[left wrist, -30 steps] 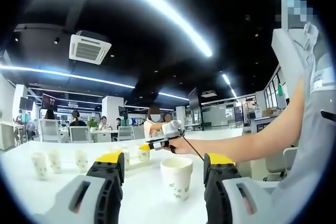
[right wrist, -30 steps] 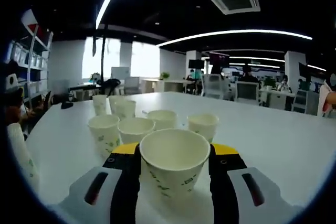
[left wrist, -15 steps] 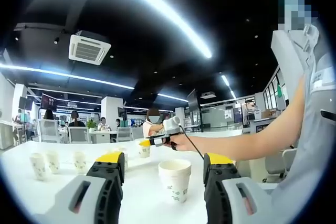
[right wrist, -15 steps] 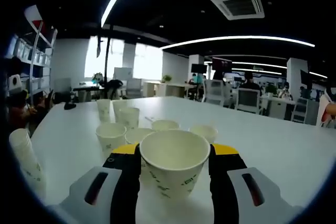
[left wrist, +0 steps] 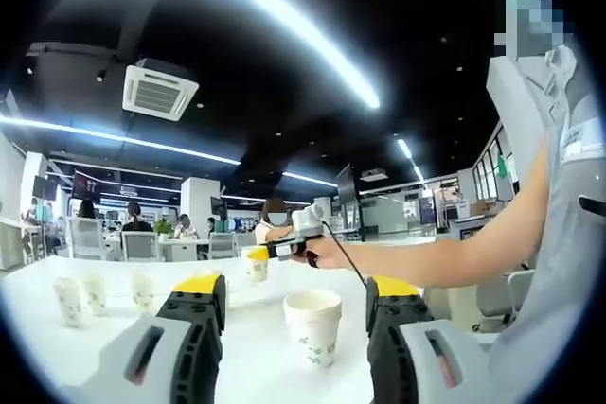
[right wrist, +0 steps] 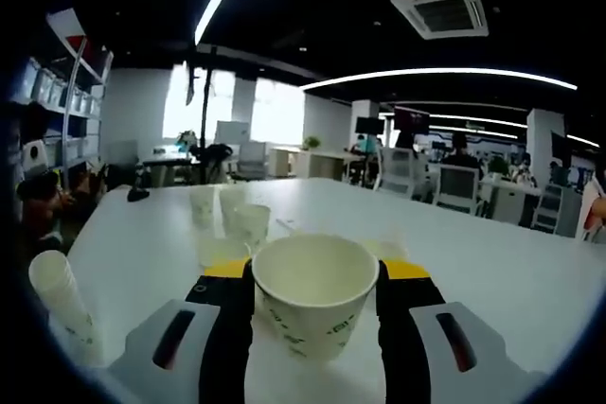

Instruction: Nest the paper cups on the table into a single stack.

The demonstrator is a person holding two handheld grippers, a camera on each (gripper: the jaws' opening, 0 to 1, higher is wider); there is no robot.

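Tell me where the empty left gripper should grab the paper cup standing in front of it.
Grip the paper cup across its side wall just below the rim, coming in level from the left gripper. It stands upright, mouth up, and tapers downward, so the jaws would likely hold best high.

Readable text: none in either view.
Paper cup (right wrist: 315, 291) in the right tool: green printed marks on its side, too blurred to read.
Cup stack (left wrist: 312, 326) on the worktop, left gripper view: green marks likewise illegible.
Person's shirt (left wrist: 578, 144): a small patch on the chest, lettering too small to make out.
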